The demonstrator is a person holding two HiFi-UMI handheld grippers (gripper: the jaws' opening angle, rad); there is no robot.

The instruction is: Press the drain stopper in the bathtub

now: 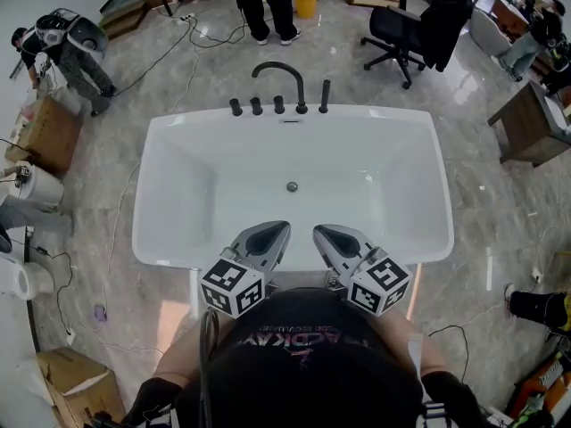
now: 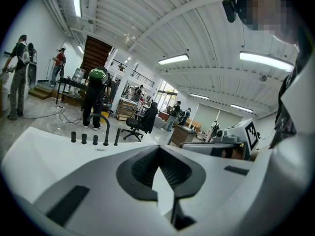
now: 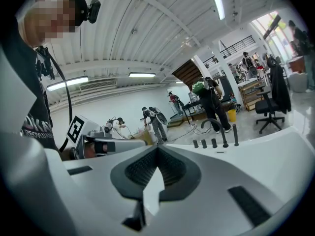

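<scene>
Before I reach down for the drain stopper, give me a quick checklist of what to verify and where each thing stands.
1. Drain stopper in plain sight on the tub floor, nothing over it: ok.
2. Bathtub has no loose things in the path to the stopper: ok.
3. Left gripper jaws together, holding nothing: ok.
4. Right gripper jaws together, holding nothing: ok.
5. A gripper lined up above the stopper: not ok. Both are at the near rim, short of it.
6. Stopper raised or already down: cannot tell, as it is too small in the head view.
</scene>
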